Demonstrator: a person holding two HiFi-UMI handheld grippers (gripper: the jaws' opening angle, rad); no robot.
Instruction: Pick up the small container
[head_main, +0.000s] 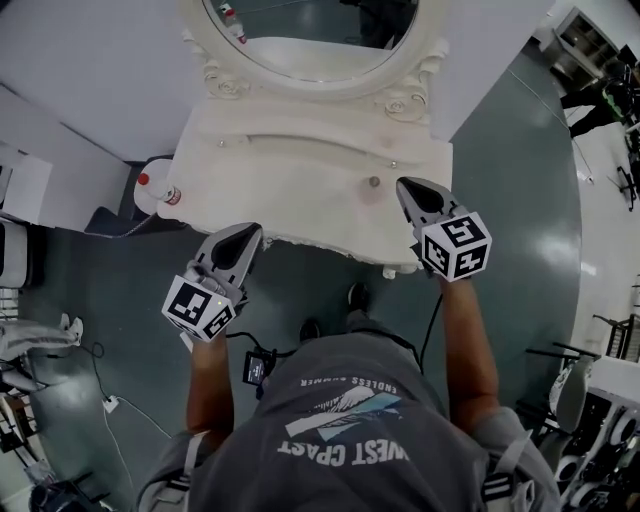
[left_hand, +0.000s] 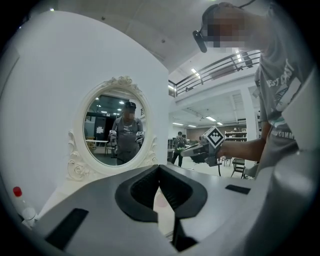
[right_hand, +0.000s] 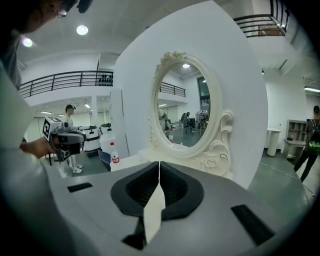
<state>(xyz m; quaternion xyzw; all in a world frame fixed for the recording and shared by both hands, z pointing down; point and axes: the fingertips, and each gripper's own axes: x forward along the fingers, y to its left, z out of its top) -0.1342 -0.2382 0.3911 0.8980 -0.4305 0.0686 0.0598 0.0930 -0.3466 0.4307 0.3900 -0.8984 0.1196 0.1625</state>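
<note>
Over the front edge of the white dressing table (head_main: 300, 195), near its right corner, the right gripper (head_main: 404, 186) has its two dark jaws pressed together at the tips, with nothing between them. Its own view shows those tips aimed along the table top toward the oval mirror (right_hand: 182, 102) in its carved white frame. Just beside the tips, on their left and apart from them, what looks like the small container (head_main: 374, 182) sits on the table top, right of centre and a little back from the front edge. It is a tiny round thing, too small to make out further.

The left gripper (head_main: 250, 234) hangs just off the front edge toward the left corner, above the grey floor (head_main: 520, 200), pointing in at the table. Its jaws also meet at the tips and hold nothing. It is well apart from the container.

A bare forearm runs back from each gripper to the person's grey T-shirt (head_main: 350, 440).

Just off the table's left end stands a clear bottle with a red cap (head_main: 165, 192). Whether it touches the table cannot be told.
</note>
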